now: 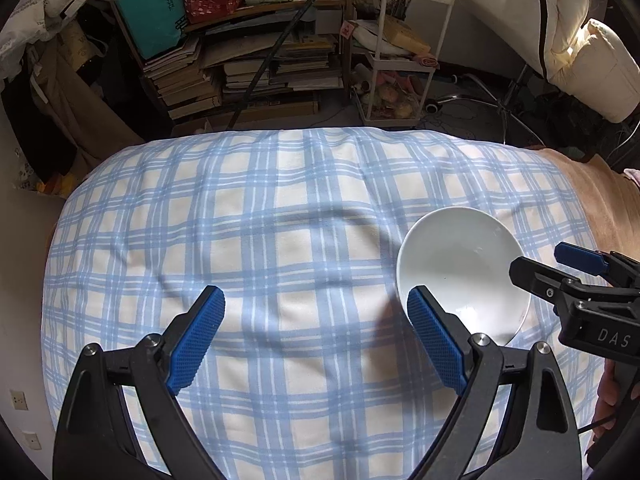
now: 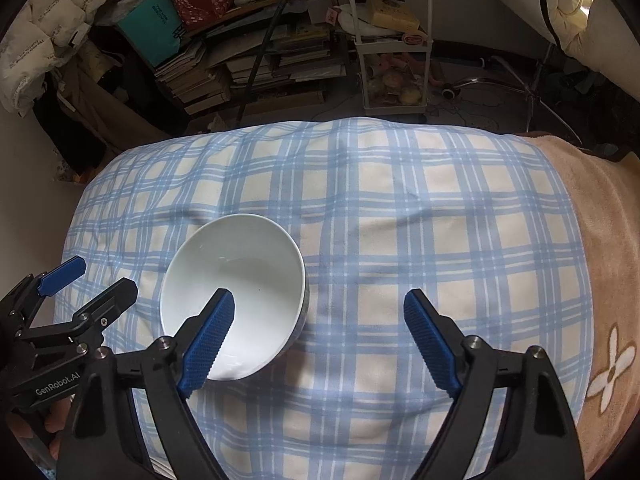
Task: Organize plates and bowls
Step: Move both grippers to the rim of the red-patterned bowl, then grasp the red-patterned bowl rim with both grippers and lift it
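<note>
Left wrist view: the left gripper (image 1: 316,300) hangs over the blue plaid cloth (image 1: 256,208), fingers spread wide and empty. The white bowl (image 1: 460,268) sits upright on the cloth, just right of them. The right gripper (image 2: 320,304) hovers alongside, fingers apart too, its left finger (image 2: 208,336) over the bowl's near rim.

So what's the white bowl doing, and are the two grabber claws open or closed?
white bowl: upright, empty, sitting on the blue checked cloth, not held by anything.
left gripper: open, holding nothing, just left of the bowl.
right gripper: open, holding nothing, its left finger in front of the bowl.
</note>
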`<state>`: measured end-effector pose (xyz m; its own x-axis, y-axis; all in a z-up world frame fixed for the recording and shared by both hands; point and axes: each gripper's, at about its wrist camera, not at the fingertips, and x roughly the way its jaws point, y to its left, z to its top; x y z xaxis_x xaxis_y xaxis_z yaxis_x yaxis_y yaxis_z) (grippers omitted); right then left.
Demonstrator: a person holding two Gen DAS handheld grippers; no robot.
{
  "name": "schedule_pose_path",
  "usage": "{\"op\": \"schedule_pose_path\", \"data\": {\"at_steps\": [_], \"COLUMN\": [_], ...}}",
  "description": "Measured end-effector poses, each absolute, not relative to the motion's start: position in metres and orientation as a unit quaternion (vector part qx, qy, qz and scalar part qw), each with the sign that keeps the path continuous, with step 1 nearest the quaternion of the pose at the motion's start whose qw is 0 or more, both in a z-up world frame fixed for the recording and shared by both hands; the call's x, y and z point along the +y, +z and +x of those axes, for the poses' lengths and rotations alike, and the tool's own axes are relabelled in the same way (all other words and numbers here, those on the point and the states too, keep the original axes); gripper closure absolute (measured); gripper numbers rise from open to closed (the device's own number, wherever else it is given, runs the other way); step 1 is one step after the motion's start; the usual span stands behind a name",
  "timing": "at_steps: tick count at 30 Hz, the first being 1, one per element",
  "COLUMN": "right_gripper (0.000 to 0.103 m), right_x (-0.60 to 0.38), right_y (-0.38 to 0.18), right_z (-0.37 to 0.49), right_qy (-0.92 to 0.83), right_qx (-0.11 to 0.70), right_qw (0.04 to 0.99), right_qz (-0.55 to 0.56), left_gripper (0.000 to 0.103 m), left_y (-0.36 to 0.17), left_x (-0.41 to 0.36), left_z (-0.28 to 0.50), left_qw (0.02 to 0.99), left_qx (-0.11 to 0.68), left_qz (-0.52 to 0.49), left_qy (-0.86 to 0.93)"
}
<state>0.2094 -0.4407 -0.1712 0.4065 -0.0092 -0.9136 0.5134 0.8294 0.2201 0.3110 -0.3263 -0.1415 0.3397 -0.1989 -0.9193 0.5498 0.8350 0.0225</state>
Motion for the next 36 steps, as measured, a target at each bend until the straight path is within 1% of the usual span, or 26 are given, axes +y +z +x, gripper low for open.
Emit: {"op": "schedule_pose_path", "data": {"at_steps": [2, 3, 5, 6, 8, 9, 10, 11, 13, 14, 15, 16, 18, 20, 24, 29, 36], "right_gripper": [0.030, 0.033, 0.044, 0.046, 0.054, 0.058, 0.064, 0.070, 0.075, 0.076, 0.077, 0.078, 0.079, 0.088, 0.089, 0.088, 0.088], "right_x": [-0.442, -0.443, -0.445, -0.446, -0.447, -0.447, -0.448, -0.448, -0.448, -0.446, -0.443, -0.441, -0.438, -0.435, -0.427, -0.419, -0.391], "right_y": [-0.178, -0.181, -0.188, -0.191, -0.195, -0.196, -0.198, -0.199, -0.201, -0.201, -0.201, -0.201, -0.201, -0.201, -0.198, -0.192, -0.168], "right_z": [0.209, 0.210, 0.210, 0.211, 0.211, 0.211, 0.211, 0.211, 0.212, 0.213, 0.214, 0.216, 0.218, 0.219, 0.218, 0.210, 0.203], "right_qy": [-0.157, -0.153, -0.144, -0.141, -0.140, -0.139, -0.135, -0.129, -0.117, -0.114, -0.113, -0.116, -0.126, -0.122, -0.129, -0.118, -0.103], "right_qx": [0.524, 0.524, 0.527, 0.530, 0.533, 0.534, 0.534, 0.533, 0.533, 0.534, 0.537, 0.541, 0.547, 0.548, 0.547, 0.535, 0.522], "right_qw": [0.798, 0.796, 0.790, 0.788, 0.785, 0.784, 0.783, 0.781, 0.779, 0.779, 0.780, 0.779, 0.777, 0.776, 0.782, 0.788, 0.803], "right_qz": [0.254, 0.262, 0.277, 0.280, 0.282, 0.284, 0.290, 0.298, 0.309, 0.307, 0.302, 0.296, 0.286, 0.286, 0.269, 0.282, 0.269], "left_gripper": [0.012, 0.012, 0.017, 0.024, 0.033, 0.045, 0.058, 0.062, 0.081, 0.086, 0.093, 0.095, 0.096, 0.096, 0.096, 0.096, 0.096], "left_y": [-0.148, -0.152, -0.159, -0.163, -0.169, -0.172, -0.175, -0.178, -0.183, -0.185, -0.186, -0.187, -0.187, -0.186, -0.181, -0.168, -0.142], "left_x": [-0.335, -0.340, -0.347, -0.351, -0.355, -0.358, -0.360, -0.362, -0.362, -0.362, -0.362, -0.363, -0.362, -0.360, -0.355, -0.344, -0.316], "left_z": [0.311, 0.311, 0.312, 0.313, 0.314, 0.314, 0.314, 0.313, 0.313, 0.314, 0.314, 0.314, 0.312, 0.311, 0.303, 0.296, 0.285], "left_qw": [0.791, 0.787, 0.784, 0.779, 0.768, 0.765, 0.763, 0.758, 0.748, 0.744, 0.740, 0.737, 0.740, 0.739, 0.742, 0.748, 0.758], "left_qx": [0.533, 0.534, 0.535, 0.542, 0.557, 0.560, 0.563, 0.568, 0.583, 0.590, 0.596, 0.601, 0.600, 0.602, 0.602, 0.597, 0.589], "left_qz": [0.170, 0.173, 0.178, 0.178, 0.171, 0.171, 0.175, 0.174, 0.153, 0.140, 0.128, 0.122, 0.118, 0.114, 0.118, 0.124, 0.122], "left_qy": [-0.248, -0.256, -0.258, -0.259, -0.266, -0.267, -0.266, -0.269, -0.278, -0.282, -0.285, -0.285, -0.281, -0.279, -0.272, -0.262, -0.251]}}
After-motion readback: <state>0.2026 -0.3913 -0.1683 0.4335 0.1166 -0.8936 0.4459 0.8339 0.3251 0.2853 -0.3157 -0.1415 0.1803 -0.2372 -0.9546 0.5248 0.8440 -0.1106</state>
